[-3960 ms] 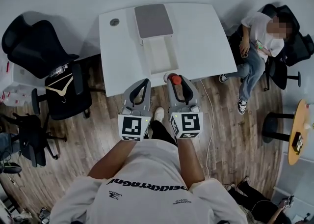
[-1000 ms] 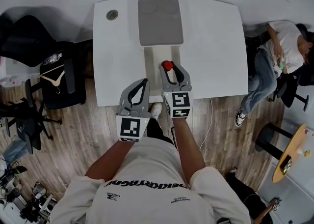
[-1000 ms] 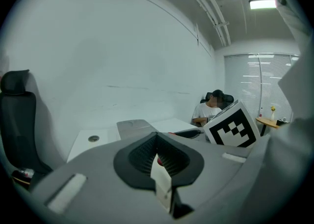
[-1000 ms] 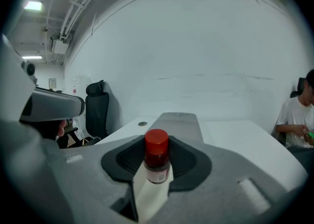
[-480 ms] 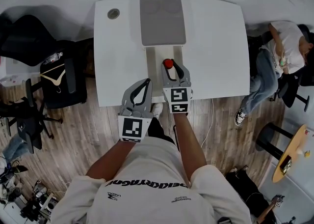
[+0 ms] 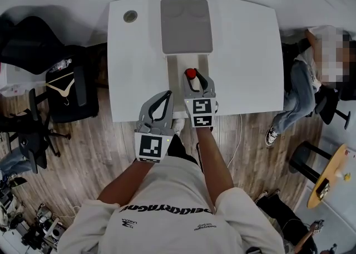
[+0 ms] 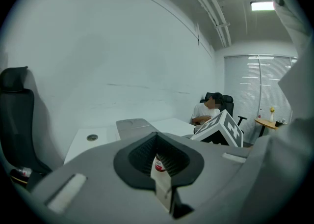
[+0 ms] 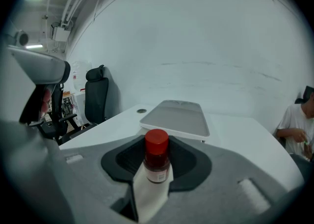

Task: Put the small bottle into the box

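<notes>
Left tongs (image 6: 166, 93): tips together, nothing clamped. They sit at the near edge of the worktop (image 6: 245, 52), lower centre of the head view. Best kept there, clear of the box.

Right tongs (image 6: 192, 76): clamped on the small bottle (image 8: 157, 155), which is upright with its red cap on top. In the head view the bottle is over the open box (image 6: 177, 64) at centre frame, just below the folded-back grey lid (image 6: 186, 24). Cannot tell whether its base touches the box floor.

Judgement: this is the lowering step.
- Bring the bottle straight down, upright and centred between the side walls.
- Part the tongs only once the base rests.
- Lift out vertically so the pads don't tip it.

Count, left to right:
- one cable hole (image 6: 130, 16)
- two tongs
- one box with one lid
- one bottle
- one seated person (image 6: 297, 94) at the right edge
</notes>
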{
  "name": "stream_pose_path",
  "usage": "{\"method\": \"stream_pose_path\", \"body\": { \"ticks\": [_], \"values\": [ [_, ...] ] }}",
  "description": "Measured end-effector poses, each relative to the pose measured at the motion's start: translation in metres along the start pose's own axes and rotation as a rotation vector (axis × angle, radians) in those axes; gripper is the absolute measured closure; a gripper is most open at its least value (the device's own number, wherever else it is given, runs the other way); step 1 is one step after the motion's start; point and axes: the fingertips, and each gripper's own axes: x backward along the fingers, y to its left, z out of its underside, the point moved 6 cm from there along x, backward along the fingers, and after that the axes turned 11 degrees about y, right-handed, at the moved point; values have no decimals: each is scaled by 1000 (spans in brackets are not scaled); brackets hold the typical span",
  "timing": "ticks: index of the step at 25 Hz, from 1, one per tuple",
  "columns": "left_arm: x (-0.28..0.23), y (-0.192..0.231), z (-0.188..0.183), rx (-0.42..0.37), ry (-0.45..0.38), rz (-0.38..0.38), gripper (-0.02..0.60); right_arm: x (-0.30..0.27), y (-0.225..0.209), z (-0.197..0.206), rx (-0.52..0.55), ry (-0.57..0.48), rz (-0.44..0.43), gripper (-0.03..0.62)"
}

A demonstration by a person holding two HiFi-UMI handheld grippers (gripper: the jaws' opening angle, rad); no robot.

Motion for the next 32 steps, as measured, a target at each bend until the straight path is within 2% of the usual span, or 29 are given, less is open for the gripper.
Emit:
{"method": "stream_pose_path", "body": {
  "ticks": [32],
  "values": [
    [2, 9, -3, 11, -11, 3, 577, -20, 1, 5, -21, 33, 20, 453]
  ]
}}
